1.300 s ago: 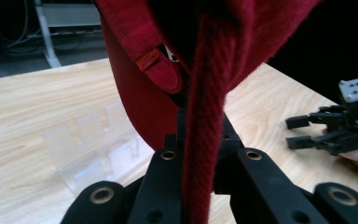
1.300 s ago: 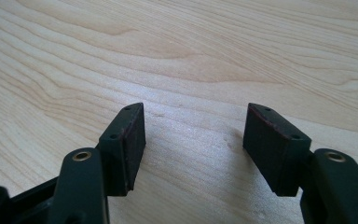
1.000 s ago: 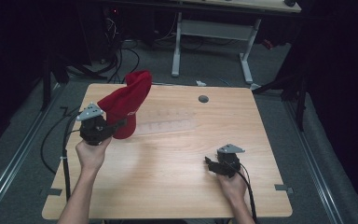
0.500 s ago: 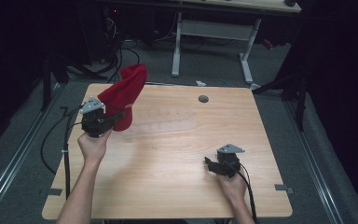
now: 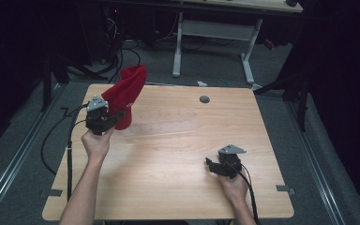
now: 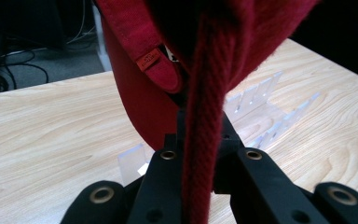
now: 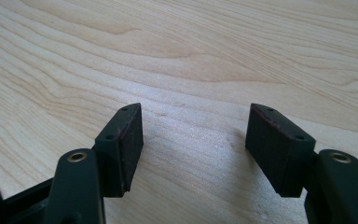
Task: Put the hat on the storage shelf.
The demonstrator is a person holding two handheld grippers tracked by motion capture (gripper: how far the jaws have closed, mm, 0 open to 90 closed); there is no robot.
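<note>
Here the left tongs [image 5: 114,118] pinch a red cap [image 5: 125,93] above the bench [image 5: 168,154]; the right tongs [image 7: 193,140] gape wide, empty.

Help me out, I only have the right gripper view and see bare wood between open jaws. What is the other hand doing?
Observer: The left gripper is shut on a red cloth, lifted above the far left of the table.
Operator: Anything else on the table?
Observer: A clear plastic rack lies flat just beyond the cloth.
Operator: Where does my gripper sit?
Observer: The right gripper is low over the near right part of the table, well away from the cloth.
</note>
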